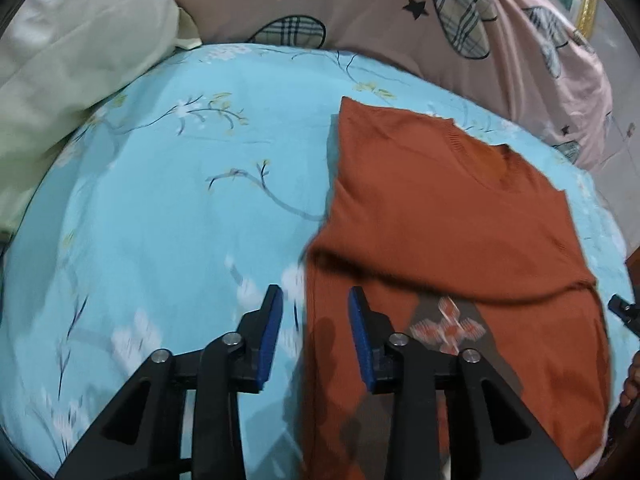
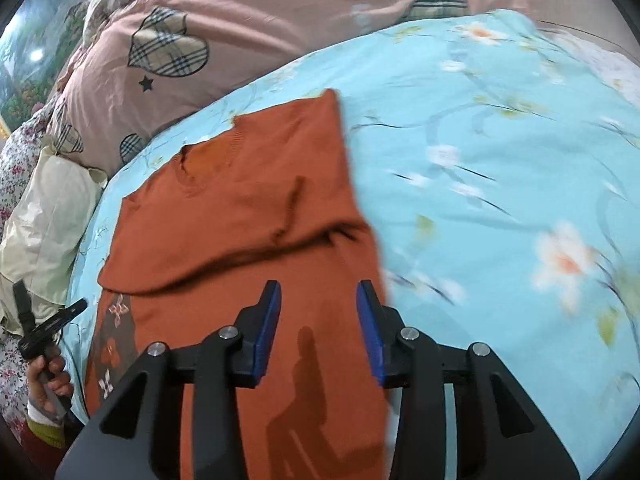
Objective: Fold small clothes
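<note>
A rust-orange sweater [image 1: 440, 208] [image 2: 240, 220] lies flat on the light blue flowered bedsheet [image 1: 180, 200] [image 2: 500, 160]. Its sides are folded in to a narrow shape, and a fold runs across its middle. A brown patterned patch [image 1: 448, 328] shows on its lower part. My left gripper [image 1: 316, 300] hovers open over the sweater's left edge, with nothing between its blue pads. My right gripper [image 2: 318, 294] hovers open over the sweater's right edge, also empty. In the right wrist view a hand [image 2: 48, 376] holds the left gripper at the far left.
A pink duvet [image 1: 360, 12] [image 2: 240, 32] with plaid hearts and black stars is bunched along the far side of the bed. A cream pillow [image 1: 60, 80] [image 2: 52, 216] lies at the left. Bare blue sheet spreads on both sides of the sweater.
</note>
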Motion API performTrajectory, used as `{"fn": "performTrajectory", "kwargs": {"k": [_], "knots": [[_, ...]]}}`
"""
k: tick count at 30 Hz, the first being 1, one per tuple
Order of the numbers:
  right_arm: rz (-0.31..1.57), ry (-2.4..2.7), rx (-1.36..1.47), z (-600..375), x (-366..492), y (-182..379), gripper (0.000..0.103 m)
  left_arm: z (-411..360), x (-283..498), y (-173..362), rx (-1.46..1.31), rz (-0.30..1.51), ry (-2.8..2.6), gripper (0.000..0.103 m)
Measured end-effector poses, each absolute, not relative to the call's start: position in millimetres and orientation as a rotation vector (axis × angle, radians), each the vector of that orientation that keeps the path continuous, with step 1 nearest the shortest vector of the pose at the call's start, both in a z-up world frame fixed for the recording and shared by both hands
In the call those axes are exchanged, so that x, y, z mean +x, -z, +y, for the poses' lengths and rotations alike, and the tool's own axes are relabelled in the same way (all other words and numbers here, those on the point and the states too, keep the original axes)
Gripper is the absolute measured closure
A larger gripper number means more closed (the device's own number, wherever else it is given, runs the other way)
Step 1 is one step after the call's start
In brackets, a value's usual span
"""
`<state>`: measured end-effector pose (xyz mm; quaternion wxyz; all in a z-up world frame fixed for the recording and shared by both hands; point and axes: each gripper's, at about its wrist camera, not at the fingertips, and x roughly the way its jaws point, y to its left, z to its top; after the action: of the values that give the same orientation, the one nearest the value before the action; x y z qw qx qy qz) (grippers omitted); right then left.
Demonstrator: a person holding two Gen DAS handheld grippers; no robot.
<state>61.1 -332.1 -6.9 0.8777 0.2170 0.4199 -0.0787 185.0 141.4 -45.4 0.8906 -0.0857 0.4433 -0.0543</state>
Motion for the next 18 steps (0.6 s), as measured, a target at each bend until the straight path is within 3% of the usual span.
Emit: {"fn": "performTrajectory", "kwargs": {"k": [7,18], "knots": [[0.926,0.085,0.555,-346.3,11.3,25.3,0.062,139.5,113.3,47.8,-0.227,0.938,0.185,0.046],[0.981,-0.314,0.675,-304.3,-66.2,49.4,0.06,145.4,22.7,76.5,-0.311,1.019,0.329,0.043]]}}
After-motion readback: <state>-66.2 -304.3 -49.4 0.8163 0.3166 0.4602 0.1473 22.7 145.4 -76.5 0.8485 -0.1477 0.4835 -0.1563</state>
